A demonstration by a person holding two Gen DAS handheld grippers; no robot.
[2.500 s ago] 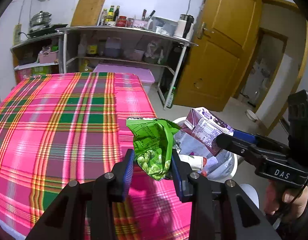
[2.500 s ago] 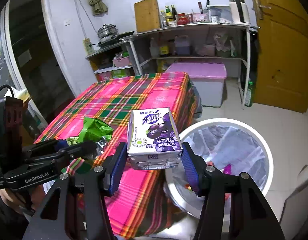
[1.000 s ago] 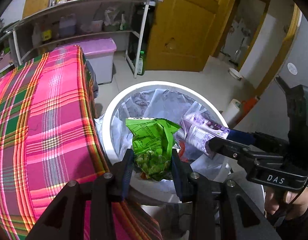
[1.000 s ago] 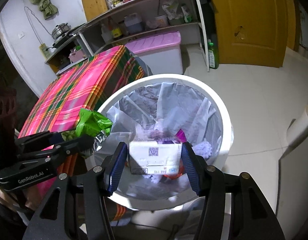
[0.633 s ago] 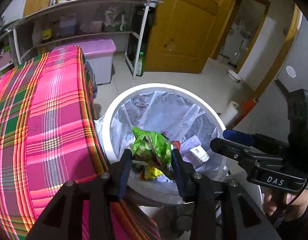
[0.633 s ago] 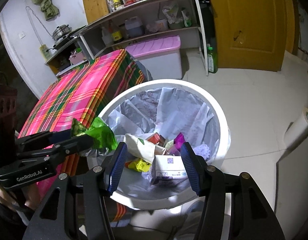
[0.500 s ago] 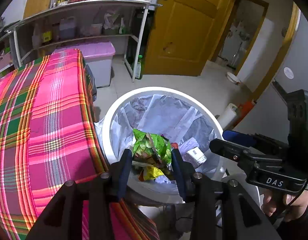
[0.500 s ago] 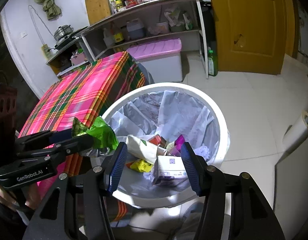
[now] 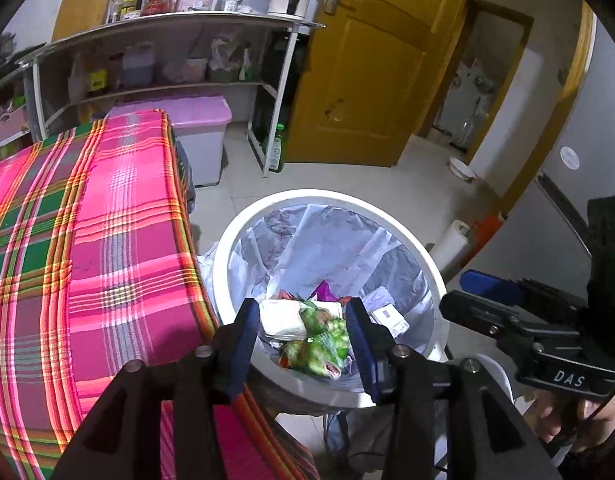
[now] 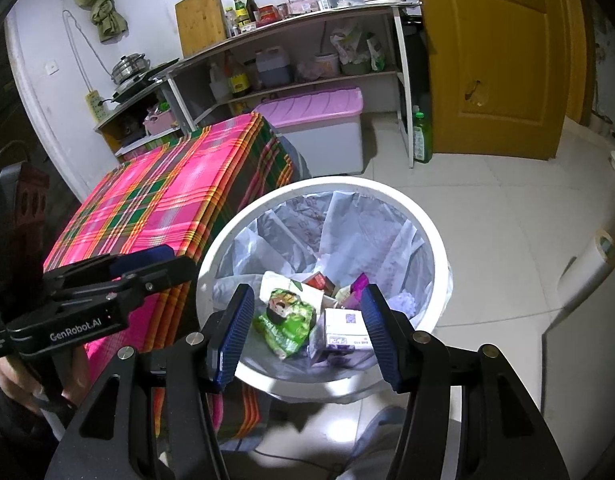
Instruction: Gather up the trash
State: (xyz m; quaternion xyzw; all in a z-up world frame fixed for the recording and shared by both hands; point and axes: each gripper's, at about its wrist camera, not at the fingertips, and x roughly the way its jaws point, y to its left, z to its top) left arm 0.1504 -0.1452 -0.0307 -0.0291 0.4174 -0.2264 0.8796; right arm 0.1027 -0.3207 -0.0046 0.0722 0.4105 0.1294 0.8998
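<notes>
Left tool [image 9: 303, 330] just opened, green wrapper [image 10: 285, 326] lying slantwise in bin [image 10: 435, 236]

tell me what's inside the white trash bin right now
Inside the white trash bin, on its plastic liner: a green snack bag, a purple milk carton and other wrappers. Anything beneath that pile is covered.

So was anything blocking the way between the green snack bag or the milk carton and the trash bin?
Nothing visible. The green snack bag and milk carton already lie inside the trash bin, and both the left gripper and the right gripper are open above it.
</notes>
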